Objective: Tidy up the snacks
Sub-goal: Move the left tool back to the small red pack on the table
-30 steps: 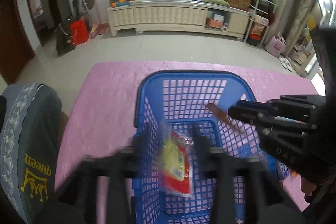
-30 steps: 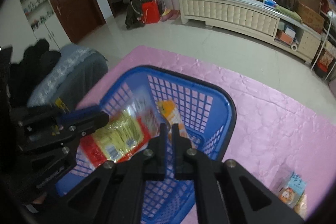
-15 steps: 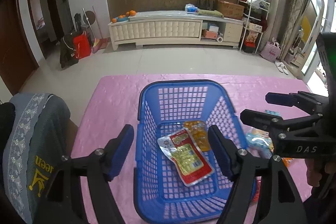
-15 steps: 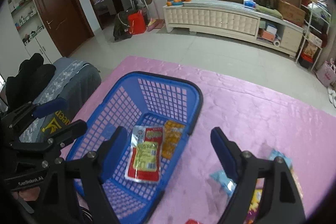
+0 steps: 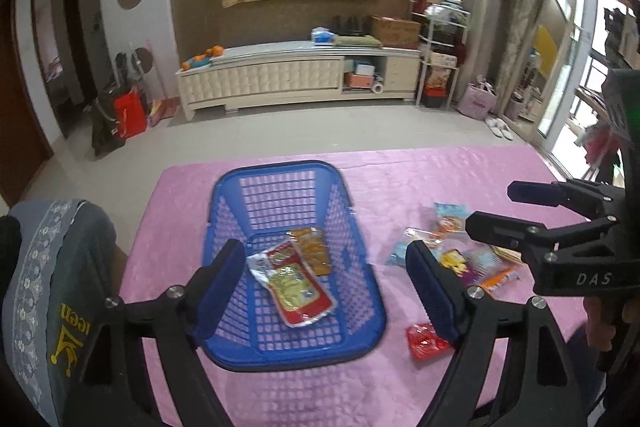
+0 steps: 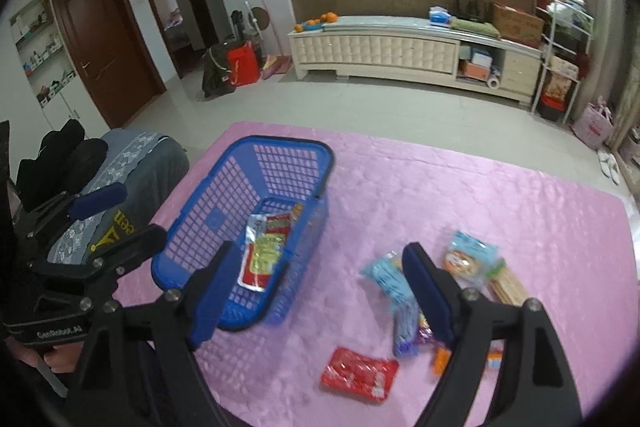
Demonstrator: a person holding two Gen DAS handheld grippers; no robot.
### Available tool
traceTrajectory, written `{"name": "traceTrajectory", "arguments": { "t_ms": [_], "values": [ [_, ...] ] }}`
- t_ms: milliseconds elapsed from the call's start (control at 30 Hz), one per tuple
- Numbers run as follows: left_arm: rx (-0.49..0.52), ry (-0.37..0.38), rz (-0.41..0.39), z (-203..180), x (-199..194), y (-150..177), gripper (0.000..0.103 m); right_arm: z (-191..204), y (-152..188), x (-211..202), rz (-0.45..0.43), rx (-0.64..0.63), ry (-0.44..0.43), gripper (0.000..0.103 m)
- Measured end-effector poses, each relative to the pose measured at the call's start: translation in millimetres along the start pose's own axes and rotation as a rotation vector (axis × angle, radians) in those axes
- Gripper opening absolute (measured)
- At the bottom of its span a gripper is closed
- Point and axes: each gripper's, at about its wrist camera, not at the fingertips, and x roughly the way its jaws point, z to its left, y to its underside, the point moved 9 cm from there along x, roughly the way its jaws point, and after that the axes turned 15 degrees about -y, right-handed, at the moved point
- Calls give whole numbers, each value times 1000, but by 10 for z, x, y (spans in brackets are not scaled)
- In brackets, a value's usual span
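Observation:
A blue plastic basket (image 5: 224, 183) (image 6: 240, 147) stands on the pink tablecloth. Inside lie a red and yellow snack packet (image 5: 296, 287) (image 6: 264, 255) and an orange packet (image 5: 312, 255). My left gripper (image 5: 328, 287) is open and empty above the basket's near end; it also shows in the right wrist view (image 6: 120, 215). My right gripper (image 6: 320, 295) is open and empty, above the cloth between the basket and a heap of loose snacks (image 6: 404, 295); it also shows in the left wrist view (image 5: 504, 211). A red packet (image 6: 358, 373) (image 5: 426, 341) lies nearest.
The loose snacks include a light blue packet (image 6: 386, 277), a round biscuit packet (image 6: 466, 259) and a pack of sticks (image 6: 508, 287). A grey chair back (image 5: 52, 287) stands at the table's left edge. The pink tablecloth (image 6: 460, 187) stretches far right.
Both grippers have opened and pulled back and up from the basket. The red and yellow packet, held a second ago, now lies in the basket.

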Motion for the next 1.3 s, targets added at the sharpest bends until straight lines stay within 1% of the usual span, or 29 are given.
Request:
{"name": "traceTrajectory", "arguments": {
  "t_ms": [167, 367, 533, 633, 767, 900, 1000, 1167, 1267, 1300],
  "values": [
    [28, 24, 15, -248, -30, 125, 81, -206, 197, -149, 8, 39, 31, 86],
    [59, 84, 68, -629, -1, 330, 81, -494, 501, -304, 21, 96, 61, 86],
    [67, 133, 124, -940, 35, 500, 81, -760, 832, -385, 40, 160, 69, 86],
    [99, 166, 202, -1192, 135, 710, 81, -931, 1035, -382, 58, 197, 83, 88],
    [117, 169, 272, -1405, 268, 926, 81, -1130, 1250, -366, 82, 257, 74, 90],
    [132, 189, 351, -1612, 414, 1105, 81, -1307, 1443, -315, 105, 300, 101, 90],
    [126, 188, 394, -1692, 528, 1204, 81, -1437, 1591, -259, 136, 332, 113, 90],
    [69, 187, 520, -1779, 807, 1401, 81, -1577, 1788, -68, 199, 406, 90, 90],
    [73, 173, 552, -1799, 931, 1489, 81, -1618, 1825, 23, 226, 426, 88, 90],
    [77, 168, 560, -1814, 966, 1515, 84, -1630, 1831, 48, 232, 428, 92, 90]
  ]
}}
